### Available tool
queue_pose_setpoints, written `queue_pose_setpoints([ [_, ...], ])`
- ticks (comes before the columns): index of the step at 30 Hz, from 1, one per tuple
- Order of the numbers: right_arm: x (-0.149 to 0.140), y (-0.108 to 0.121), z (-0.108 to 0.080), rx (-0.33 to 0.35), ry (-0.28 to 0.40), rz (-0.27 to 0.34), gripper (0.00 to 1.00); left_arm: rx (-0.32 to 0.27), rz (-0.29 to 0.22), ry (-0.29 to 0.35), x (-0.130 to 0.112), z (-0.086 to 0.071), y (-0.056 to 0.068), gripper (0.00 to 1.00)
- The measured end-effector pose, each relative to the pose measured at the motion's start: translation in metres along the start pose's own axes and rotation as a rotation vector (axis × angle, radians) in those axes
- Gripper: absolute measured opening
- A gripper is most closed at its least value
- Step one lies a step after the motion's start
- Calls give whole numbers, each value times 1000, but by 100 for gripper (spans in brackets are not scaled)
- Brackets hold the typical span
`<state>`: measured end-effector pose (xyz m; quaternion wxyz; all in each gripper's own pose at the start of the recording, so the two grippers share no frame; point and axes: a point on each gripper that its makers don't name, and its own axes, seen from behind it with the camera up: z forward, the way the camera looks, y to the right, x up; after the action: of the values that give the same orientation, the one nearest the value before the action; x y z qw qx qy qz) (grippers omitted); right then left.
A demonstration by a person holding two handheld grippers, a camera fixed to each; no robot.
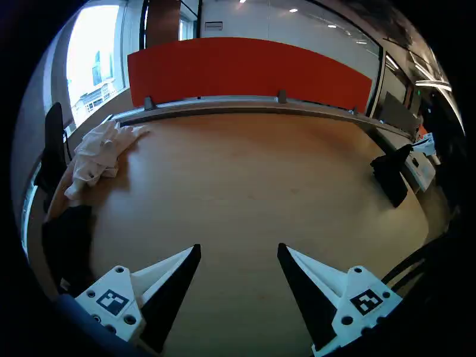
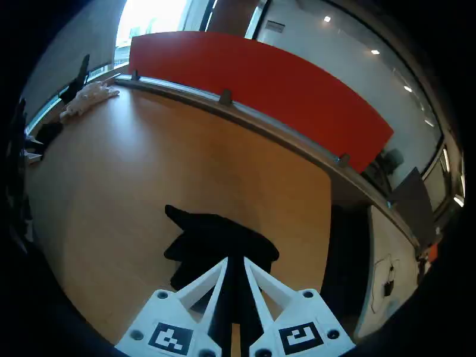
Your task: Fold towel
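Observation:
A black towel (image 2: 217,238) lies bunched on the wooden table (image 2: 149,166), directly under my right gripper (image 2: 236,260). Its two fingers stand closed together with a fold of the towel pinched at their tips. In the left gripper view the same black towel (image 1: 391,175) rises in a peak near the table's right edge. My left gripper (image 1: 238,250) hovers open over bare wood (image 1: 250,178), fingers wide apart, nothing between them. A crumpled white cloth (image 1: 101,152) rests at the far left corner, and it is seen small at the far left as the white cloth (image 2: 89,94).
A red divider panel (image 1: 244,68) runs along the table's far edge. A dark chair back (image 1: 53,149) stands by the window at left, with a dark shape (image 1: 68,244) below it. Beyond the table's right edge is a gap and another desk (image 2: 392,256).

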<state>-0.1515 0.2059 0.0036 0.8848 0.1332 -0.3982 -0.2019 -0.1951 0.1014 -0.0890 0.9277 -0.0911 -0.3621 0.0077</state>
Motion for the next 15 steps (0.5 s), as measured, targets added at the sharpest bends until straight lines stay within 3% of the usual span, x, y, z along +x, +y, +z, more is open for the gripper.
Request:
queue_pose_setpoints([
  [15, -53, 3, -5, -23, -83, 40, 4, -4, 6, 0, -2, -5, -2, 96],
])
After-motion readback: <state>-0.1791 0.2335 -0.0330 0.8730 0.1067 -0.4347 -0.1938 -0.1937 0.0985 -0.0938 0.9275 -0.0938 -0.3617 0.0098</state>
